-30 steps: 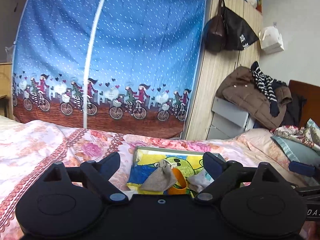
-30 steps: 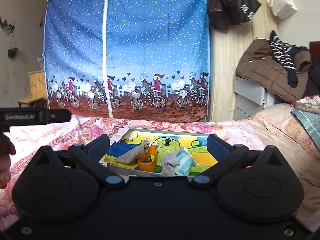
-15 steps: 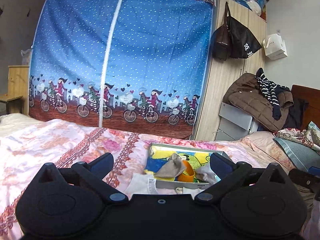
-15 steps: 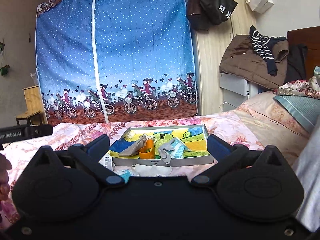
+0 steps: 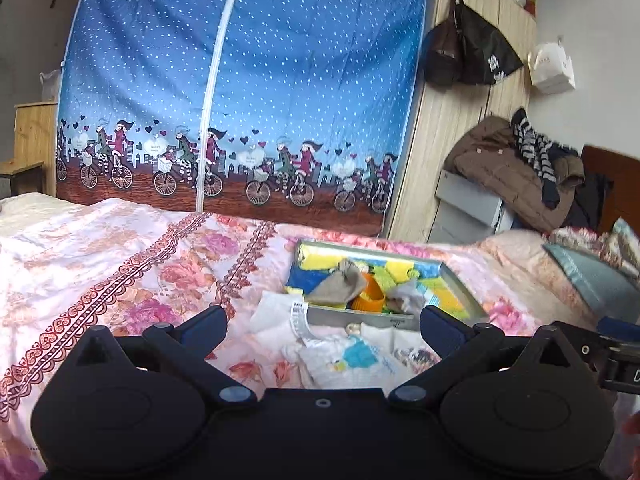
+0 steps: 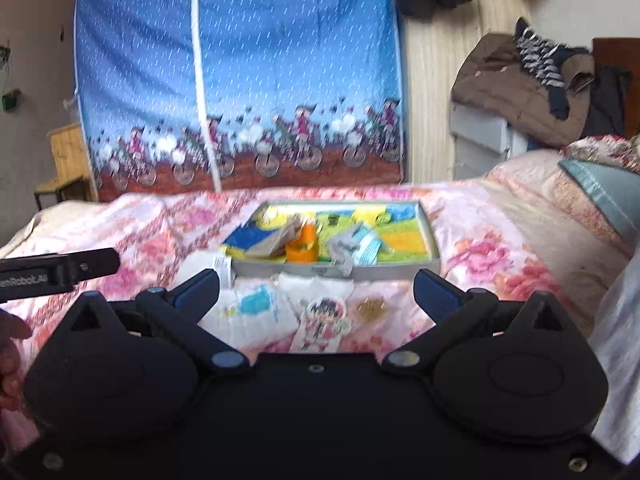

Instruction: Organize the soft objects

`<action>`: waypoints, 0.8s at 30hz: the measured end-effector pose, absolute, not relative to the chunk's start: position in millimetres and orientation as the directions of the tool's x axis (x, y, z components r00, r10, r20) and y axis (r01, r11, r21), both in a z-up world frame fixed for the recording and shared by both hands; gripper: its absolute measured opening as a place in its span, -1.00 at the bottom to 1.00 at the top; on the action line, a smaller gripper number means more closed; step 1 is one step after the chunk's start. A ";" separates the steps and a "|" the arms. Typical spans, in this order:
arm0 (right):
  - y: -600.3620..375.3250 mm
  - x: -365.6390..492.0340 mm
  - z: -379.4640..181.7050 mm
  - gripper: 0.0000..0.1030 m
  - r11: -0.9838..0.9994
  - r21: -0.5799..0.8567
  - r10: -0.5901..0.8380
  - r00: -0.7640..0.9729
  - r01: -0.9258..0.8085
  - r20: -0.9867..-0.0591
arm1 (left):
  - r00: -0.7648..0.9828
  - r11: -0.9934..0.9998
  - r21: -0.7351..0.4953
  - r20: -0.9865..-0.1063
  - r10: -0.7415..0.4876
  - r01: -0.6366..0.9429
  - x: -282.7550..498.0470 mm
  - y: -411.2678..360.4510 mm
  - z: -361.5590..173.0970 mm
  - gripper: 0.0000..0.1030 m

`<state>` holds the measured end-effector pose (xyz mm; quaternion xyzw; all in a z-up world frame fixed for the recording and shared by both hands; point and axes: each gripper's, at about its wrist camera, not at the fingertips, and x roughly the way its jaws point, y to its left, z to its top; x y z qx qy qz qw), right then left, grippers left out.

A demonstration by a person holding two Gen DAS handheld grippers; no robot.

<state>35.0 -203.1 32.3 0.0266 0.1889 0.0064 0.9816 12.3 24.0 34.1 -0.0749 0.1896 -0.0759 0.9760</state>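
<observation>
Both tools, left tool (image 5: 322, 326) and right tool (image 6: 316, 290), hang spread and empty over the bed (image 5: 100, 248). White garments (image 6: 280, 304) lie just near of the tray (image 6: 434, 254) holding a grey cloth (image 5: 338, 284).

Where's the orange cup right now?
In both wrist views the orange cup sits inside the tray on the bed, near its front wall, between the beige cloth and grey cloth.

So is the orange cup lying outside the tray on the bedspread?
No, the orange cup sits inside the tray, between a grey-brown cloth and a pale blue and grey cloth.
</observation>
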 end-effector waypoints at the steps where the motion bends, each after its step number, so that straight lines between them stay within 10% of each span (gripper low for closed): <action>1: -201.2 39.7 30.1 0.99 0.999 0.049 0.027 0.920 -0.009 -0.390 | 0.913 0.979 -0.164 -0.371 -0.171 0.117 14.2 22.2 32.4 0.99; 24: -198.4 55.0 6.1 0.99 0.998 0.036 -0.033 0.863 0.059 -0.504 | 0.861 0.998 0.018 -0.506 -0.044 0.062 29.7 4.1 11.0 0.99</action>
